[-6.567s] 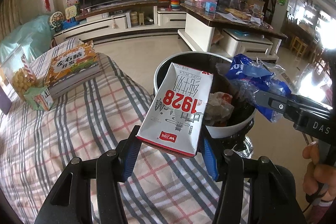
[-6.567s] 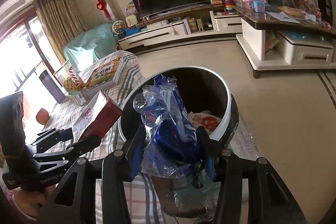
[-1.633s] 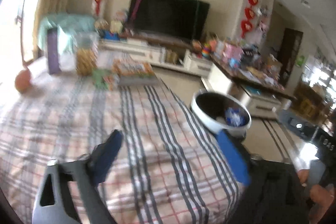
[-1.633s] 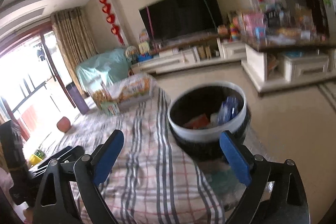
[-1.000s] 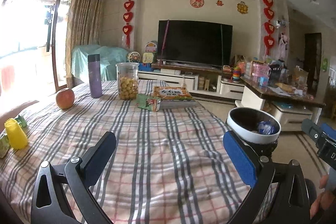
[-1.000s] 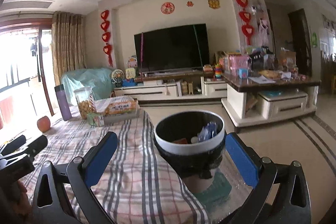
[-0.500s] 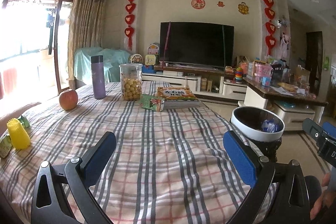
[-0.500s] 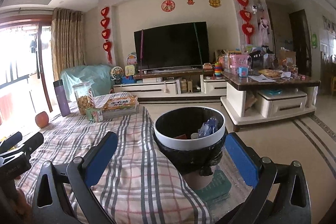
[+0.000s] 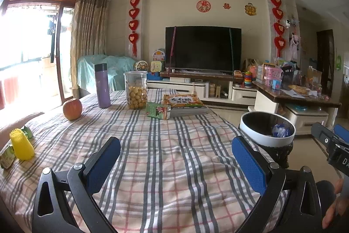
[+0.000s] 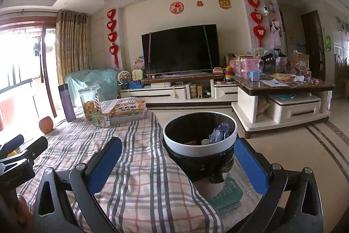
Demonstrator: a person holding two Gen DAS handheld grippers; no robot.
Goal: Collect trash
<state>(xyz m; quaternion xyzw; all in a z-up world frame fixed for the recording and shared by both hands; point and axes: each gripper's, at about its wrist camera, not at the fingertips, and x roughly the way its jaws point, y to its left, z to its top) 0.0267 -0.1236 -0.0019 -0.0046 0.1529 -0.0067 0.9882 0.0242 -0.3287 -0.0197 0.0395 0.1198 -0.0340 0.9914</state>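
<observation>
bin (image 10: 199, 149) R of table (image 9: 165, 167) edge | jar (image 9: 135, 90), book (image 9: 184, 102) far end | wrapper (image 10: 220, 131) in bin

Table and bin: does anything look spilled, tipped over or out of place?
Nothing stands out. The trash bin stands upright beside the table, with the blue wrapper inside. The jar, bottle and apple sit upright.

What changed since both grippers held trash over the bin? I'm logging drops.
Both let go: the left gripper and right gripper are open, empty, pulled back. The blue bag lies in the bin. The book stayed.
</observation>
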